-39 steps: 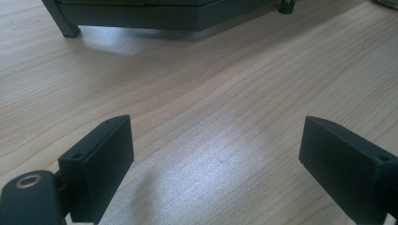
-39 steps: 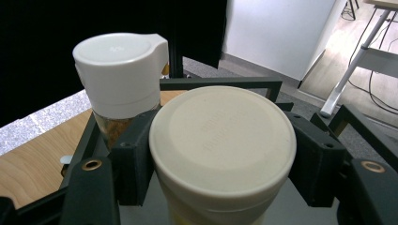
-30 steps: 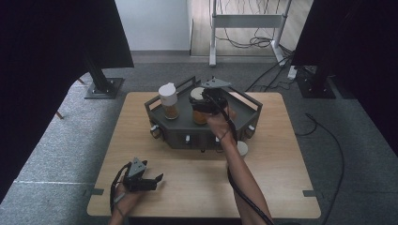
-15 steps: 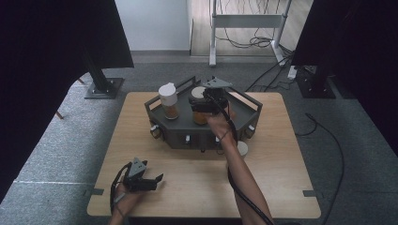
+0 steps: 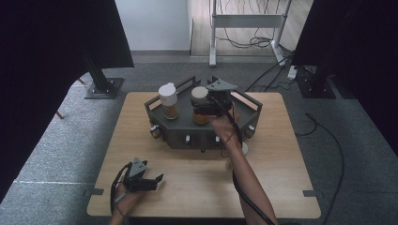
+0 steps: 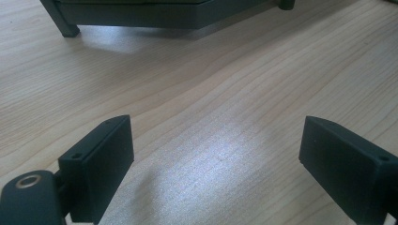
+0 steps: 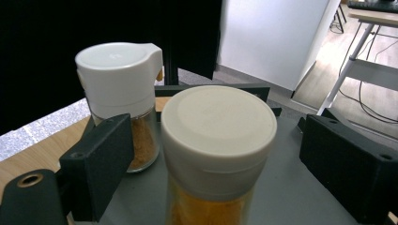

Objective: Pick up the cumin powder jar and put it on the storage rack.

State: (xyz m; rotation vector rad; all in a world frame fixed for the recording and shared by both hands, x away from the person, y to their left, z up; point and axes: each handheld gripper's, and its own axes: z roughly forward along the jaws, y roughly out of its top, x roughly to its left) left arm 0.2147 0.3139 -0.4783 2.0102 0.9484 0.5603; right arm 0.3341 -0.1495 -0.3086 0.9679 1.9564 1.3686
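The right gripper [image 7: 213, 154], jaws just opening, is straddling without pressing the cream-lidded glass jar of yellow spice [image 7: 218, 140] standing upright on the dark grey tray [image 5: 180, 129]; the left gripper [image 5: 152, 180] is resting released near-left on the wooden table [image 5: 277, 154].

A: Jar status?
B: Spice jar [image 7: 217, 154], clear body, yellow-orange powder inside, round cream lid on. Upright.
A: Where?
B: On the dark grey tray [image 5: 244, 112], middle of its deck, just right of the other jar [image 5: 169, 102], which has a white flip-spout cap and browner powder. They stand apart.
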